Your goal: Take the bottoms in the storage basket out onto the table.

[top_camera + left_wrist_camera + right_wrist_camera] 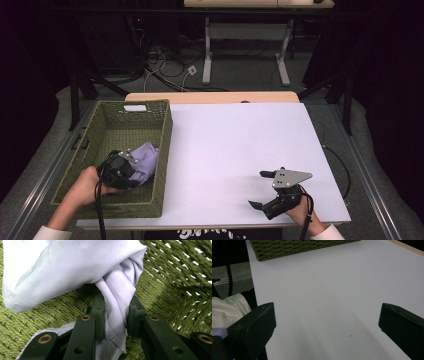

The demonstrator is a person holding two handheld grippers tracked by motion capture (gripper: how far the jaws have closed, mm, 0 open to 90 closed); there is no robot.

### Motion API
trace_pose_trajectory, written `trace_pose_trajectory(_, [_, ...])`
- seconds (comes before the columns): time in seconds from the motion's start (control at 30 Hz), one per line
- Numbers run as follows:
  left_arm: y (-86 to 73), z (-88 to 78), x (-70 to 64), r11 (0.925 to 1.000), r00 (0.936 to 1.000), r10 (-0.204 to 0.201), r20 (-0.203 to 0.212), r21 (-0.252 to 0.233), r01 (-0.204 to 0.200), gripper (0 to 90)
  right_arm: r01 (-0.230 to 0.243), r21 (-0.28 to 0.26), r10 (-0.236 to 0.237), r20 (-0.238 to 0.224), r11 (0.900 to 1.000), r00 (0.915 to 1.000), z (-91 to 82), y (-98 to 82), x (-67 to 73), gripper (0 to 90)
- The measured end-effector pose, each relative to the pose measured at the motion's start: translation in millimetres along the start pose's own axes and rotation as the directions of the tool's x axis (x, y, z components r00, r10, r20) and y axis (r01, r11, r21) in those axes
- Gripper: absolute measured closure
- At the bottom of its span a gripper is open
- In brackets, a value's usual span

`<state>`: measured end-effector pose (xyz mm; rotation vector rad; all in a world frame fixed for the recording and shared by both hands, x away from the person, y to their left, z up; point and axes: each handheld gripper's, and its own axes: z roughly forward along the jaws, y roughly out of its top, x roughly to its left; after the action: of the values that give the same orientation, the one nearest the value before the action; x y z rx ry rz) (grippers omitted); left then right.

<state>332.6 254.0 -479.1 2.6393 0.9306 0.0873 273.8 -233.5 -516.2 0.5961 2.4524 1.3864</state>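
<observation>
A pale lilac cloth (146, 158) lies bunched inside the green woven basket (102, 125) at the table's left. My left gripper (131, 172) reaches into the basket and is shut on a fold of that cloth (113, 302); both pads pinch the fabric, which hangs just above the basket floor. My right gripper (262, 189) rests low over the white table top near the front right, its jaws wide apart with nothing between them. In the right gripper view the gripper (327, 322) faces bare white surface, with the basket (294, 247) beyond.
The white table top (235, 145) spreads between the basket and my right gripper. A wooden strip (210, 97) edges the far side. Beyond it stand a desk frame and cables on the floor. A white sleeve (227, 307) shows at the left.
</observation>
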Motion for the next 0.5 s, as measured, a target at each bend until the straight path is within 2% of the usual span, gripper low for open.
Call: trace_pose_trajectory(0.5, [-5.5,-9.1,2.3,0.9961,0.9995,-0.025,-0.02,-0.085,0.023,72.5,-0.001,0.001,0.001,0.001,1.0,1.0,-0.1,-0.1,-0.1,0.9])
